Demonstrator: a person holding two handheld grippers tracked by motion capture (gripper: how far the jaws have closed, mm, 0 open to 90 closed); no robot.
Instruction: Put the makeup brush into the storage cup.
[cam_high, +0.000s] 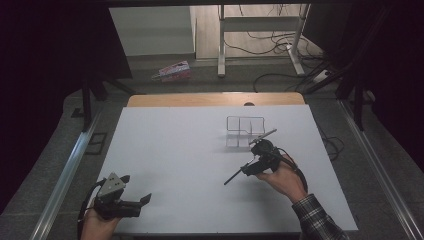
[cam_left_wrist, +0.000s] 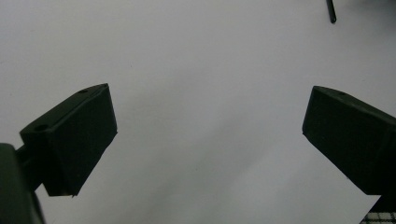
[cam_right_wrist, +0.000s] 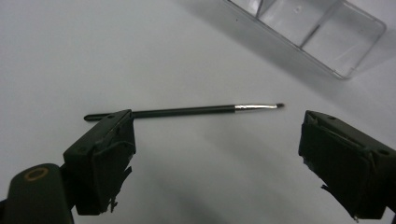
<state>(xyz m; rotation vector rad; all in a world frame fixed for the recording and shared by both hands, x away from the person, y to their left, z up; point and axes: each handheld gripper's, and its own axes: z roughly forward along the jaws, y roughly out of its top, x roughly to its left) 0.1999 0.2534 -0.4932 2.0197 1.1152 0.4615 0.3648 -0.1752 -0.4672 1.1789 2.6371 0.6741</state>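
Brush (cam_right_wrist: 187, 111) lies on table (cam_right_wrist: 70, 56) beyond open right gripper (cam_right_wrist: 217, 158)

You are working in what looks like a lab or recording room: a white-covered table (cam_high: 165, 150) under dark curtains (cam_high: 45, 75), loose cables (cam_high: 265, 45) across the floor (cam_high: 210, 30), and a metal stand frame (cam_high: 260, 22) behind.

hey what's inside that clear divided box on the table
The clear divided box looks empty: in the right gripper view its visible compartments show only bare plastic. Part of it runs past that view's edge, and the high view is too small to confirm the rest.
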